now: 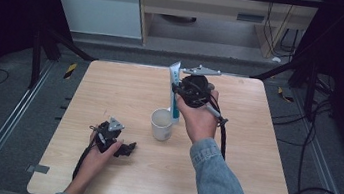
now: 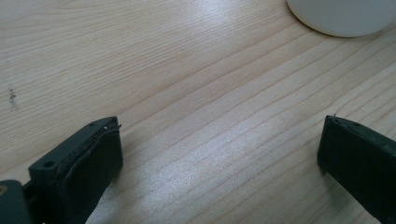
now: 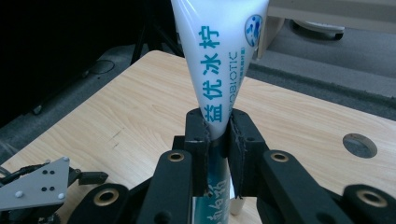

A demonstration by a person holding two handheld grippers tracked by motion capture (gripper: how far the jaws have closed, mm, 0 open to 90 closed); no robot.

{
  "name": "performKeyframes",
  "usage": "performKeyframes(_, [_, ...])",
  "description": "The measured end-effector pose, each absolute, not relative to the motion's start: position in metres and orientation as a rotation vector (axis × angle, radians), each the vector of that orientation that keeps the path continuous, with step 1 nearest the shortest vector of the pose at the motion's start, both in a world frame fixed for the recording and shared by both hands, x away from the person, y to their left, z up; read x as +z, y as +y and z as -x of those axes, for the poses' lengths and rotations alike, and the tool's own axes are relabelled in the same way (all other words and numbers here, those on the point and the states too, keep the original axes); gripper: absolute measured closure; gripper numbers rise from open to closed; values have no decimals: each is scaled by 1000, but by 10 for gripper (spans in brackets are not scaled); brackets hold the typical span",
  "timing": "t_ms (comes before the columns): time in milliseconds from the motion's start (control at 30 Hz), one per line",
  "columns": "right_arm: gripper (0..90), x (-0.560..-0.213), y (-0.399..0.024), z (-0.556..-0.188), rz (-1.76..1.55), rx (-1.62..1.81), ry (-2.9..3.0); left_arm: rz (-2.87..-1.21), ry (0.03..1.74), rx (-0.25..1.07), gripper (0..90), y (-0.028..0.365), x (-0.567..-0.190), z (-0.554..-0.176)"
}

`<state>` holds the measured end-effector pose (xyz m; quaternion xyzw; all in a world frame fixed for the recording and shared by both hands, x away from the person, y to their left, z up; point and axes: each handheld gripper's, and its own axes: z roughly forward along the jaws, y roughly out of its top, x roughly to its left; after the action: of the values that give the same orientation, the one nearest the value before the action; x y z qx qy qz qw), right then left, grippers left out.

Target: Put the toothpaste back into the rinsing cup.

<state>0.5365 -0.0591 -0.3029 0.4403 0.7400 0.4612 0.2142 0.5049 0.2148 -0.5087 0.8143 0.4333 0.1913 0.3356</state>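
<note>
My right gripper (image 1: 181, 89) was clenched on the white plastic toothpaste tube with teal lettering (image 1: 174, 90), holding it upright just behind the white ceramic mug (image 1: 162, 124), seemingly to lower it in; my left gripper (image 1: 123, 147) rested released on the pale wooden table (image 1: 249, 188), nearby to steady

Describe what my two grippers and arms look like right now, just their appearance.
Both are black handheld units. The right gripper has flat black jaws on arms with brass-ringed holes, a grey three-cornered plate on top and a black cable trailing off it. The left gripper bears the same grey plate, dotted with small holes, and a black cable. The right sleeve is blue denim.
</note>
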Motion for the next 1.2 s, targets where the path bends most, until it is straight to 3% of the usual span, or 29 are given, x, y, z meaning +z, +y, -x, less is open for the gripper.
performKeyframes(1200, [790, -324, -45, -531, -1153, 1354, 1950, -2123, 1130, 500, 0, 215, -509, -505])
